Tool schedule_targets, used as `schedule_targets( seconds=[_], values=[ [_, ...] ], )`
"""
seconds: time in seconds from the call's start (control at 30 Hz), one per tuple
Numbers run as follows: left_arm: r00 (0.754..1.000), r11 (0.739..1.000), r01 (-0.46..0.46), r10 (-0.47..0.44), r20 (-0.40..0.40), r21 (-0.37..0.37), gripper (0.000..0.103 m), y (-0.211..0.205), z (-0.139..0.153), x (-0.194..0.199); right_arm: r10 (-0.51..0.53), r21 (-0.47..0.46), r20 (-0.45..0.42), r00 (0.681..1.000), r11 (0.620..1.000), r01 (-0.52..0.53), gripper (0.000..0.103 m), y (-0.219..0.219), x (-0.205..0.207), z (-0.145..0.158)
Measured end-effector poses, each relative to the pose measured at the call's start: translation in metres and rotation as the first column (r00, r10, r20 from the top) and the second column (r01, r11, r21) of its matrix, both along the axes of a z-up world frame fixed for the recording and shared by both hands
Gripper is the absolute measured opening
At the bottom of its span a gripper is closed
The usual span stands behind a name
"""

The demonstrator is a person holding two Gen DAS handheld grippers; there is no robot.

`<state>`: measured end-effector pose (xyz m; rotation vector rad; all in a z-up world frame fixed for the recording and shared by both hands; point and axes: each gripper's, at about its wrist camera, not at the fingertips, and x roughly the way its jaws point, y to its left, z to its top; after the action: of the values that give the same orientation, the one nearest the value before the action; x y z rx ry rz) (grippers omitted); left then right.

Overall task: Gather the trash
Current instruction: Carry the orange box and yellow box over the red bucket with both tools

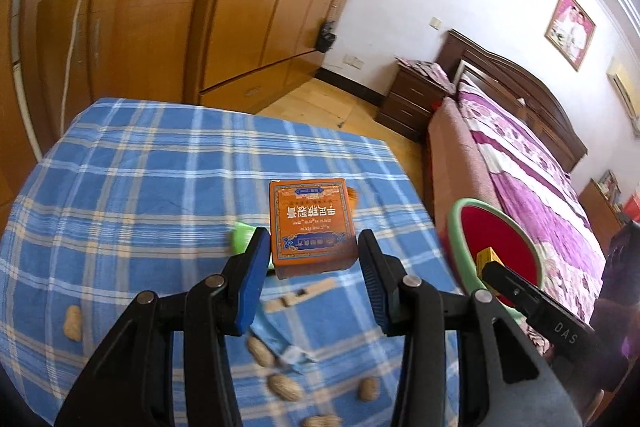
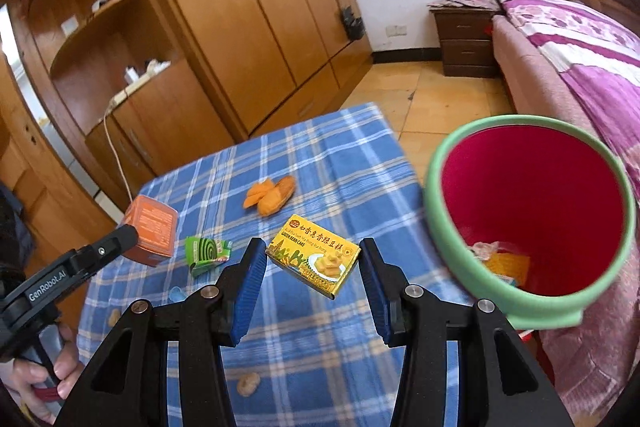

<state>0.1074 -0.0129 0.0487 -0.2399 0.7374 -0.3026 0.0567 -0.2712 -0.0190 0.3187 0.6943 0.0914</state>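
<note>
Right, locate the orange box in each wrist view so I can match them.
Left wrist: orange box at centre, between the left gripper fingers.
Right wrist: orange box at left, by the left gripper's tip, beside the green packet.
Shared landmark: green-rimmed red bin at right.

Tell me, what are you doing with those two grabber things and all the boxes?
A person is tidying trash off the table with the blue checked cloth. The left gripper grips an orange box between its fingers, lifted off the cloth. The right gripper holds a yellow green bean cake box beside the red bin with the green rim, which already has some trash inside. Peanuts, orange peel and a small green box are on the cloth.
</note>
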Motion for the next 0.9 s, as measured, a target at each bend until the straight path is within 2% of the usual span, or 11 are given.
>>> schedule_targets(
  seconds=[0.53,0.9],
  values=[
    [0.980,0.980,0.199,-0.199,-0.013,-0.019,0.046,-0.092,0.009,0.002,-0.175,0.046,0.023,0.984,0.984,0.174,0.048,-0.087,-0.034,0.003],
    [0.953,0.953,0.302,-0.301,-0.018,0.021,0.046,-0.158,0.005,0.019,-0.287,0.108,-0.001,0.958,0.952,0.285,0.048,-0.144,-0.044,-0.013]
  ],
)
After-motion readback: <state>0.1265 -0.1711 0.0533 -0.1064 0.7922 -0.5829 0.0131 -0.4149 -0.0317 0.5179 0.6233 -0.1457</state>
